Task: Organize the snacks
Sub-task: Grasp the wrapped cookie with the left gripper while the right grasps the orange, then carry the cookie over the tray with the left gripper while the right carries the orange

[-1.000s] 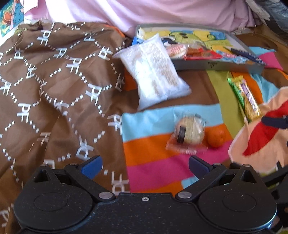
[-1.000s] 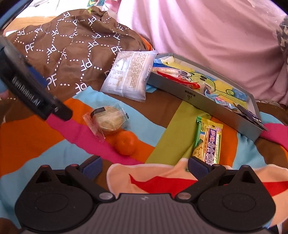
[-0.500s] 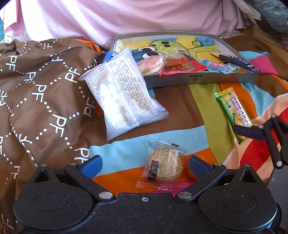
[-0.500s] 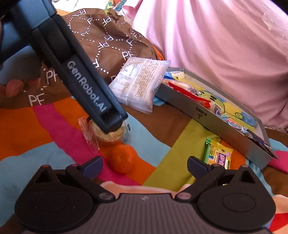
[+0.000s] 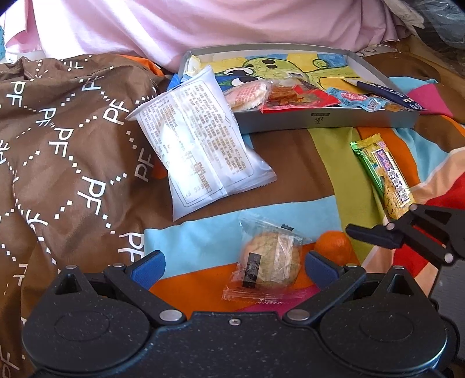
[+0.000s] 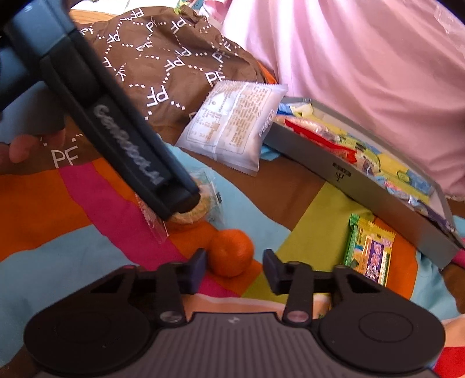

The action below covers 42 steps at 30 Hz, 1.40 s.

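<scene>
Both grippers have closed in on the snacks since a second ago: the left gripper [image 5: 234,263], then well back from the wrapped cookie [image 5: 268,263], now straddles it, and the right gripper [image 6: 234,269], whose fingers stood wide apart, has narrowed them around the small orange [image 6: 231,251].

Nearest the left wrist camera, the left gripper's blue-padded fingers stand wide open on either side of the cookie in its clear wrapper, not pressing it. The cookie lies on the striped bedspread [image 5: 203,247], on the orange and blue bands. Just right of it sits the orange [image 5: 331,247], with a dark fingertip of the right gripper [image 5: 375,232] beside it.

In the right wrist view, that gripper's fingers flank the orange with gaps on both sides, so it is partly closed but not gripping. The left gripper's dark body [image 6: 122,133] slants down over the cookie [image 6: 200,203], with a fingertip of the person's hand [image 6: 20,148] at the left edge.

Farther out, a green and yellow snack bar [image 5: 383,177] lies on the bedspread. A large white packet [image 5: 197,145] leans against the corner of a shallow grey tray [image 5: 319,120] that holds several small wrapped snacks. A brown patterned cloth [image 5: 58,145] is heaped to the left, and pink fabric [image 5: 232,23] rises behind.
</scene>
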Each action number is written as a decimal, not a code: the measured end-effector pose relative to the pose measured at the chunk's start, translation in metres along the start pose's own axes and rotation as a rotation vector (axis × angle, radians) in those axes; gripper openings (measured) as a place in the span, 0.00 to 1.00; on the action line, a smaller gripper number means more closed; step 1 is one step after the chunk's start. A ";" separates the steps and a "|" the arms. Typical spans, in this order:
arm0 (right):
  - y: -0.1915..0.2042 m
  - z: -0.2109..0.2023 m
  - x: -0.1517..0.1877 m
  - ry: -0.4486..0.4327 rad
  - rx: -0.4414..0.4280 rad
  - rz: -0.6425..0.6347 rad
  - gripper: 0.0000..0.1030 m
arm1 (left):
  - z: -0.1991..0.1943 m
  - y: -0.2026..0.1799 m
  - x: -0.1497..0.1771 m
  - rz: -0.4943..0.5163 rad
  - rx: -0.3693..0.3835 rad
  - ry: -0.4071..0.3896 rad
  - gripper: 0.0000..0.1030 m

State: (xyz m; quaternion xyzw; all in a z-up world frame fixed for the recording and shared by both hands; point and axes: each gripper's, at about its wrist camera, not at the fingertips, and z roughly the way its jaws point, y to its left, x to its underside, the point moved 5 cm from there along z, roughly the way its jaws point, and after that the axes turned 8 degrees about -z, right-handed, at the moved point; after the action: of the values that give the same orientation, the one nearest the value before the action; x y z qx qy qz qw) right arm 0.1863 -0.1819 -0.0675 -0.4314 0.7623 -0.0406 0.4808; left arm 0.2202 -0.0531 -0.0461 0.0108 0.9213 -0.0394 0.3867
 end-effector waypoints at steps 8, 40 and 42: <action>-0.012 0.001 0.003 0.016 -0.002 0.051 0.37 | 0.000 -0.008 0.004 0.120 0.033 -0.023 0.98; -0.024 0.005 0.006 0.000 0.025 0.070 0.38 | 0.010 -0.026 0.012 0.242 0.079 0.013 0.49; -0.024 0.005 0.006 -0.003 0.022 0.071 0.37 | 0.010 -0.025 0.012 0.230 0.081 0.012 0.49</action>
State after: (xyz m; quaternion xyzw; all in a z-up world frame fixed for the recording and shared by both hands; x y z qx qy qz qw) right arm 0.2040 -0.1994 -0.0628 -0.3988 0.7760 -0.0314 0.4877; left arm 0.2175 -0.0790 -0.0598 0.1321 0.9140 -0.0319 0.3823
